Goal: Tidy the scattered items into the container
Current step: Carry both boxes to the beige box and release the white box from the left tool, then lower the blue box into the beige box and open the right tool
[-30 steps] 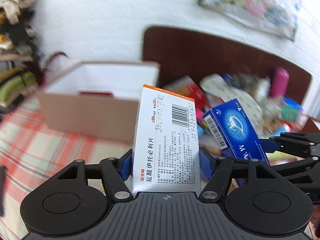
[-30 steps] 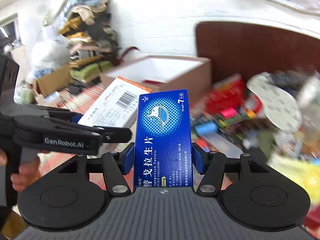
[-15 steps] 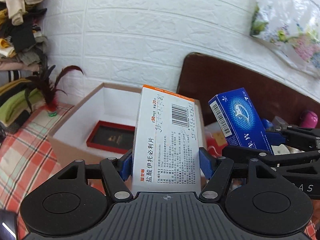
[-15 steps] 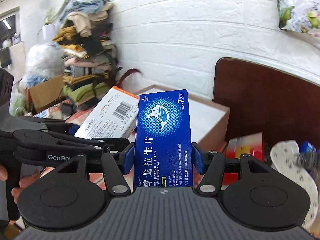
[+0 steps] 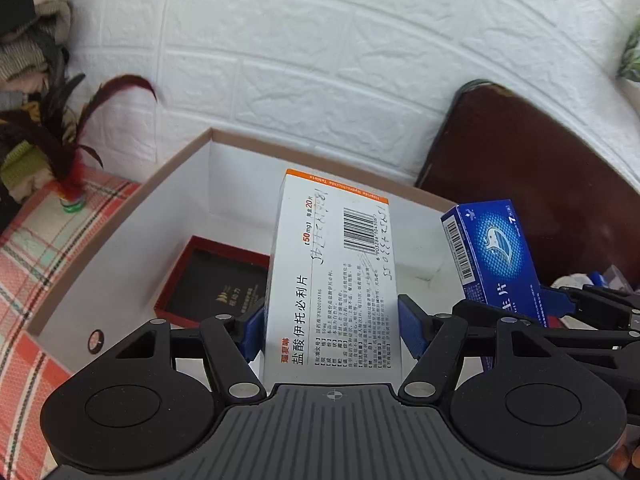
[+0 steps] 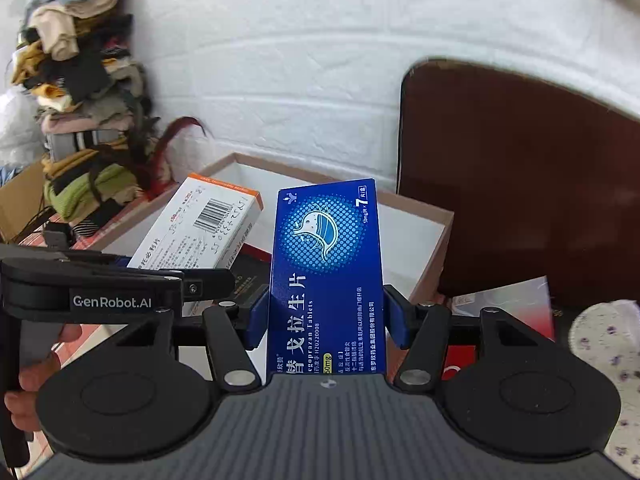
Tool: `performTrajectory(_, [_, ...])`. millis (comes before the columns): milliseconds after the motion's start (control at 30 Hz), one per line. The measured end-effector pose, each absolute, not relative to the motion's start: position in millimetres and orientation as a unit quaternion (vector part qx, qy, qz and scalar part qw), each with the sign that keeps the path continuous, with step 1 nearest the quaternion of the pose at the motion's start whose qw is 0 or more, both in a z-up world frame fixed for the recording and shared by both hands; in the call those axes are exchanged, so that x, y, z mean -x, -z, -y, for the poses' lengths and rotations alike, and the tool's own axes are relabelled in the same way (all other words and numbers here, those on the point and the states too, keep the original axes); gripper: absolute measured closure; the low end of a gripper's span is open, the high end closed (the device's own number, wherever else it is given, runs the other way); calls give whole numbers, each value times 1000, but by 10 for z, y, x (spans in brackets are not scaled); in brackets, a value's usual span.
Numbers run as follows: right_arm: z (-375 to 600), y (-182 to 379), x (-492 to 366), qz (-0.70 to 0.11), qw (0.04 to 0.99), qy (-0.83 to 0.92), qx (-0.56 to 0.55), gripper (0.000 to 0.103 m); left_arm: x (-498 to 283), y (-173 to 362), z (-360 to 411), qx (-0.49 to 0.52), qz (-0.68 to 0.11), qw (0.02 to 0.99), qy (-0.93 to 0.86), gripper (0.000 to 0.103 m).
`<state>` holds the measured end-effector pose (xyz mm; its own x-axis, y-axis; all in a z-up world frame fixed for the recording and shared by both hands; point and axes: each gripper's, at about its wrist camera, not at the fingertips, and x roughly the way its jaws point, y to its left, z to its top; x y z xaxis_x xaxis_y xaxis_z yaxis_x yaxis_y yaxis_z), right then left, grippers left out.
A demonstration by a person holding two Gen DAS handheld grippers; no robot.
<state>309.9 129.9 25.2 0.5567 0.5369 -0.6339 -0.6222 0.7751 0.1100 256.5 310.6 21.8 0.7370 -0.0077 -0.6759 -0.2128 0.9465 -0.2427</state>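
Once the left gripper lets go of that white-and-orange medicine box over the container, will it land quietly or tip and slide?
The white-and-orange medicine box is thin printed carton, so probably light and crushable. Held upright on its narrow end, it will likely topple flat. It may land partly on the red-rimmed box inside the container.

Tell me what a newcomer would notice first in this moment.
Two medicine boxes held up side by side: the white and orange box clamped in the left gripper, the blue box in the right gripper. Behind them sits the open cardboard box, a red-rimmed black case on its floor.
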Motion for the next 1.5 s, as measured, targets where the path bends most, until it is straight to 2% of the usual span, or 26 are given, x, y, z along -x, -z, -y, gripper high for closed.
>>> performTrajectory(200, [-1426,-72,-3303,-350,875,-327,67,41,-2747,-43,-3195,155,-372,913,-57,34])
performTrajectory(233, [-1438,-57,-3325,-351,875,-327,69,40,-2762,-21,-3206,158,-376,911,-60,25])
performTrajectory(367, [-1443,-12,-3374,-349,874,-329,75,37,-2796,72,-3285,178,-390,900,-79,10])
performTrajectory(567, [-1478,-22,-3327,-342,874,-335,87,29,-2724,74,-3345,182,-393,898,-77,10])
performTrajectory(1100, [-1349,-192,-3047,-328,876,-338,101,29,-2441,-100,-3173,162,-385,906,-76,10])
performTrajectory(1300, [-1286,-218,-2898,-325,872,-344,125,40,-2318,-165,-3121,152,-373,912,-74,7])
performTrajectory(1367, [-1277,-210,-2858,-327,869,-348,131,50,-2304,-156,-3111,147,-375,912,-76,7])
performTrajectory(1500, [-1288,-175,-2790,-339,854,-367,142,60,-2276,-131,-3105,133,-376,914,-78,7])
